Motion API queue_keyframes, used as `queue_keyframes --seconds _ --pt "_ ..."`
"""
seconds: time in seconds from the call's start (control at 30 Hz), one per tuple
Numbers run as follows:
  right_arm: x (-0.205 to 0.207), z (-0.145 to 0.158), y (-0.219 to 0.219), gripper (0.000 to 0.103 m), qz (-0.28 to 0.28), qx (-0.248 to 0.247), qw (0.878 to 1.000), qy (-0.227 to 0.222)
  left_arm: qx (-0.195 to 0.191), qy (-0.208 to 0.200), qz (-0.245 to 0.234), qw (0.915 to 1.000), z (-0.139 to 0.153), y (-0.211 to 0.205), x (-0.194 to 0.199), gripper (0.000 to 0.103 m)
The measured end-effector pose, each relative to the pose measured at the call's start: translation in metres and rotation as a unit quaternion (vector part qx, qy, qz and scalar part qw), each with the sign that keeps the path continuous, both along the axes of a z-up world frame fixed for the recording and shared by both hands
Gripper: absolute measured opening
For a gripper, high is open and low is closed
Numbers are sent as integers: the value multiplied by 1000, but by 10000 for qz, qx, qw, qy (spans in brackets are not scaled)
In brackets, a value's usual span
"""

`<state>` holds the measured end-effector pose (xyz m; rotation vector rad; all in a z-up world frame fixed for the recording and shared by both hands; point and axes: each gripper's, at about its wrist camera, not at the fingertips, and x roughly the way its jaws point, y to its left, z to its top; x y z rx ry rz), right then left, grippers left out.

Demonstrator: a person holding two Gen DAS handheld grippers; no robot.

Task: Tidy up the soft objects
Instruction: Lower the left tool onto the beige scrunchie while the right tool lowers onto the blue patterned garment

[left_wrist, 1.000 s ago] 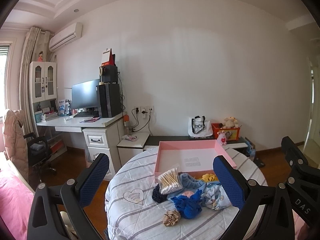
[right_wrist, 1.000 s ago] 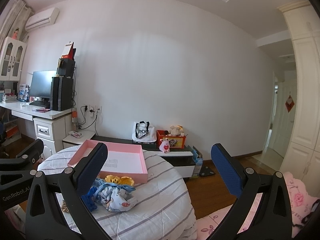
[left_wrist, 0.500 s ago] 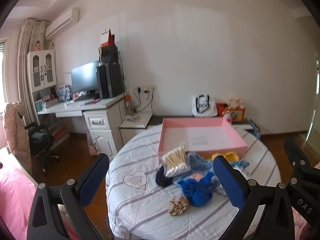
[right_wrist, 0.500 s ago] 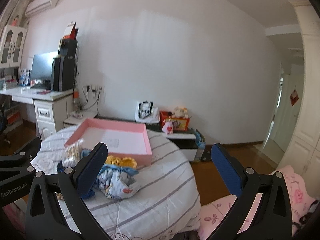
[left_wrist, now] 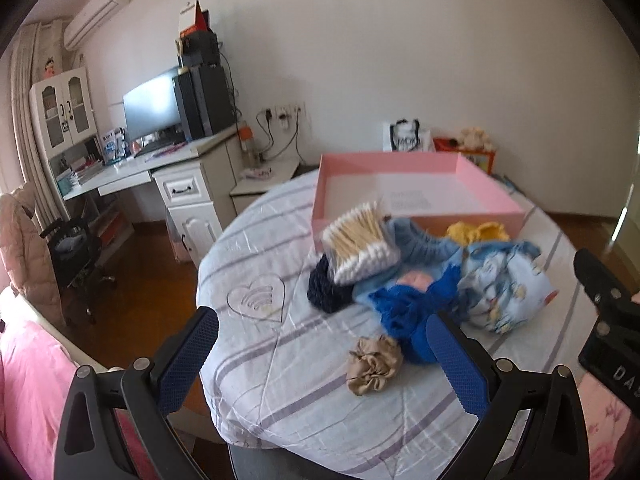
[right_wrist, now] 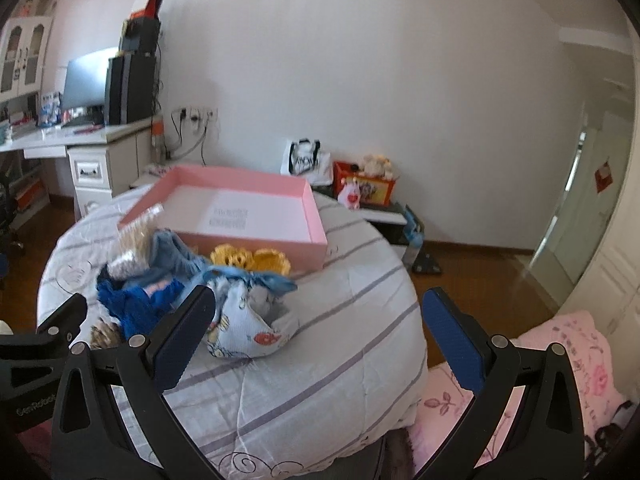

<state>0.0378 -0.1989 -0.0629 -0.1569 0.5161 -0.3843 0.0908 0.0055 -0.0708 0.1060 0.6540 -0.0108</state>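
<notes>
Lettering shows in a few places: "GenRobot" on the left gripper's body at the lower left of the right wrist view, and "DA" on the right gripper's body at the right edge of the left wrist view. Print on the sheet inside the pink tray is too blurred to read, as is the logo on the white tote bag by the wall.

Soft objects lie heaped on the striped tablecloth just in front of the tray: a beige scrunchie, a royal blue knit, a navy piece, a printed pale-blue cloth, yellow knit items against the tray wall, and a pack of cotton swabs resting on the pile.

Left gripper and right gripper both hover with jaws spread wide, holding nothing. Compared with half a second ago, both cameras have tipped down and moved closer, so the table and pile fill more of each view; the objects themselves lie as before.
</notes>
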Motion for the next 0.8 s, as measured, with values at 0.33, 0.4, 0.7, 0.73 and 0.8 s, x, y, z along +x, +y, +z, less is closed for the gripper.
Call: queue_keyframes --seconds 0.33,0.4,0.7,0.73,0.8 --pt "33 -35 -10 103 -209 184 9975 642 -217 732 -245 9968 -34 8 40 99" --pt "38 -41 -10 103 -224 210 9967 755 -166 825 -239 9962 -40 9 45 94" --pt "49 -51 -3 103 -133 197 9949 984 -509 1289 -582 9886 -67 18 71 51" --pt "50 -51 -2 103 -126 187 9948 989 -492 1268 -587 9890 -66 19 70 39" --pt "52 -50 0 103 -100 175 9948 995 -521 1241 -558 9893 -62 23 67 26"
